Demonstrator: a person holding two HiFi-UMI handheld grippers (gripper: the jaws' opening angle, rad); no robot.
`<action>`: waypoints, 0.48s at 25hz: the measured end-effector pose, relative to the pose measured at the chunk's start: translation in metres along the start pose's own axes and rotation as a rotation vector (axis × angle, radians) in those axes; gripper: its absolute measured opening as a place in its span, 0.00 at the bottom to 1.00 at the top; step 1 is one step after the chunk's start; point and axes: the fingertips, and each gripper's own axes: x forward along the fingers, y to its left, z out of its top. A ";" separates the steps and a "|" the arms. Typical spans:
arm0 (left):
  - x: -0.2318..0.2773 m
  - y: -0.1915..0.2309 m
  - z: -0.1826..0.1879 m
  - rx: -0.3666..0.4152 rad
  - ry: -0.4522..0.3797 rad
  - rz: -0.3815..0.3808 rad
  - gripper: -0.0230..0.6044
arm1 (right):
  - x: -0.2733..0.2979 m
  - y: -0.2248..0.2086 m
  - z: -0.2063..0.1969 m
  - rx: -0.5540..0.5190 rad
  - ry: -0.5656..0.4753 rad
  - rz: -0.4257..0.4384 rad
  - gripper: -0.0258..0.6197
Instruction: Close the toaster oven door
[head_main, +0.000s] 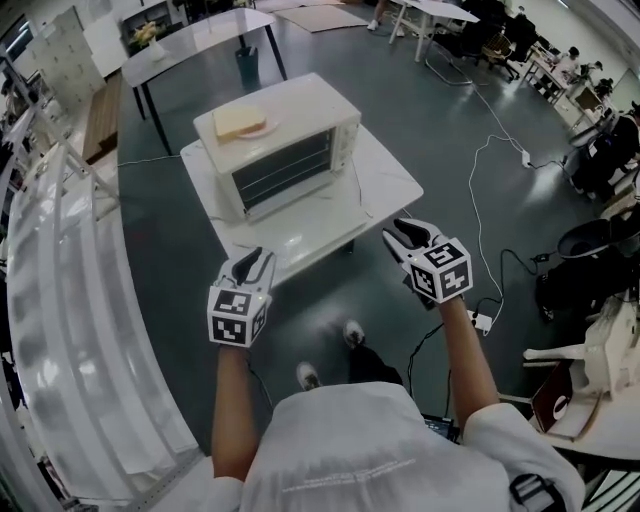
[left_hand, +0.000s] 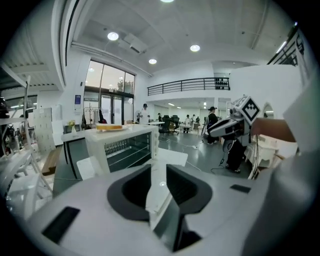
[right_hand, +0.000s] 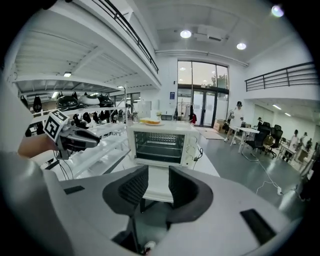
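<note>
A white toaster oven (head_main: 285, 145) stands on a small white table (head_main: 385, 180), and its front shows the wire racks inside. The door is hard to tell from the white tabletop in front of it. A plate with bread (head_main: 242, 123) rests on the oven's top. My left gripper (head_main: 250, 262) hovers off the table's near edge, open and empty. My right gripper (head_main: 405, 233) hangs by the table's near right corner, open too, with nothing between its jaws. The oven (right_hand: 162, 145) lies straight ahead in the right gripper view, and ahead and to the left as the oven (left_hand: 122, 147) in the left gripper view.
A white shelving rack (head_main: 60, 300) runs along the left side. A dark-legged table (head_main: 200, 40) stands behind the oven. Cables and a power strip (head_main: 483, 321) lie on the floor to the right, near chairs and clutter (head_main: 600, 250).
</note>
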 end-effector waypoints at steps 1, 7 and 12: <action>0.005 0.002 -0.005 -0.014 0.015 0.005 0.20 | 0.010 -0.004 -0.006 -0.005 0.022 0.020 0.23; 0.041 0.003 -0.033 -0.106 0.105 0.037 0.20 | 0.067 -0.037 -0.047 -0.002 0.135 0.116 0.23; 0.062 0.005 -0.049 -0.163 0.163 0.087 0.20 | 0.112 -0.060 -0.093 0.040 0.244 0.172 0.23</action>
